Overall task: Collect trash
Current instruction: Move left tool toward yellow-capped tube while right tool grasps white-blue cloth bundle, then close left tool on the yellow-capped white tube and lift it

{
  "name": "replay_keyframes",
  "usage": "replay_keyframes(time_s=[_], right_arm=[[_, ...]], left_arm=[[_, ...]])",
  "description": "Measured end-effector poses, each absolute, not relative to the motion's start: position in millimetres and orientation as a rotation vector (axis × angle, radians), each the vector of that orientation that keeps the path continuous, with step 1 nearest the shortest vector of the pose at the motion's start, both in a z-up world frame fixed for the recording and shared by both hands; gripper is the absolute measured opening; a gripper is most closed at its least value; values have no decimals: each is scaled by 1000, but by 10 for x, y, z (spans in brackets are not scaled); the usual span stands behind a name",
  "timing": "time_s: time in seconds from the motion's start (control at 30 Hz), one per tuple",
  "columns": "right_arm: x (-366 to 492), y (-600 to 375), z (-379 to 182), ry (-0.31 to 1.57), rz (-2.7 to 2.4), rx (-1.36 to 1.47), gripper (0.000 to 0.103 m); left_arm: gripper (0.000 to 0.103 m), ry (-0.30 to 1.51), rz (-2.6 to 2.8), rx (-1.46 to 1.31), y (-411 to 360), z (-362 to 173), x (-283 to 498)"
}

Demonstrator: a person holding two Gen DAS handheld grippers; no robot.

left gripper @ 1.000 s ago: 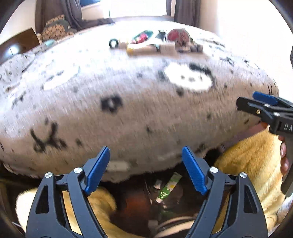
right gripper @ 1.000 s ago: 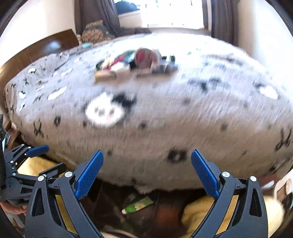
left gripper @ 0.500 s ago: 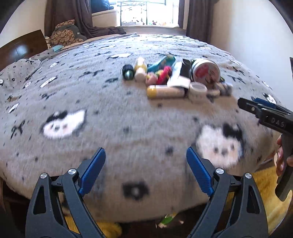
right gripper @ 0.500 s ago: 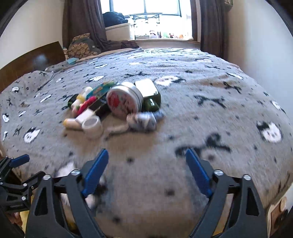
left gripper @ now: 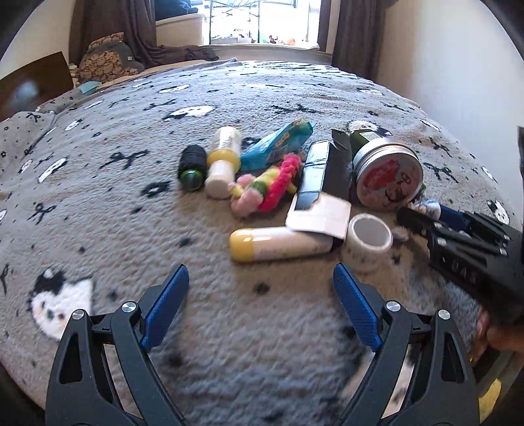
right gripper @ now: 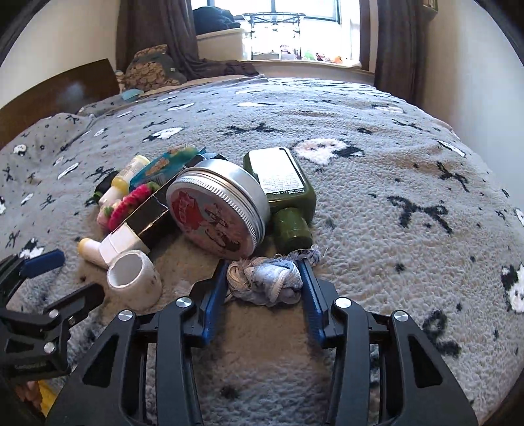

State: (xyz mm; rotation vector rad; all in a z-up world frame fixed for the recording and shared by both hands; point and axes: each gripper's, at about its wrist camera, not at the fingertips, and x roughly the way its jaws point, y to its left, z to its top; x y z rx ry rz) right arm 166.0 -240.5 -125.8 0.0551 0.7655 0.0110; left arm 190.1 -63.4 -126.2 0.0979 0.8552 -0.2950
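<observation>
Two grippers work a grey patterned bed blanket (left gripper: 98,203) strewn with trash. Left wrist view: the left gripper (left gripper: 261,303) hovers, jaws wide and empty, short of a yellow-capped tube (left gripper: 278,244) and a white tape roll (left gripper: 368,242). Right wrist view: the right gripper (right gripper: 264,288), jaws just closing, brackets a crumpled blue-grey cloth (right gripper: 267,278) (both blue pads at its sides), lying before a round tin (right gripper: 217,209) and green bottle (right gripper: 285,193)

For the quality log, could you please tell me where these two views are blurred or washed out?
Left wrist view: blanket smeared near the left gripper, window washed out. Right wrist view: sharper; tin and rag between the right gripper crisp, window overexposed, edges bowed.
</observation>
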Motion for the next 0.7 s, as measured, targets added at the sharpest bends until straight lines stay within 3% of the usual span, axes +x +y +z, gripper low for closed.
replay_keyframes(time_s=[0.6, 0.7], right_arm=[[1306, -2554, -1100, 730, 21, 83, 40], [1266, -2542, -1072, 724, 22, 76, 40]], left_arm=[[85, 886, -236, 43, -779, -1308, 2252], [71, 894, -218, 58, -778, -1316, 2246]])
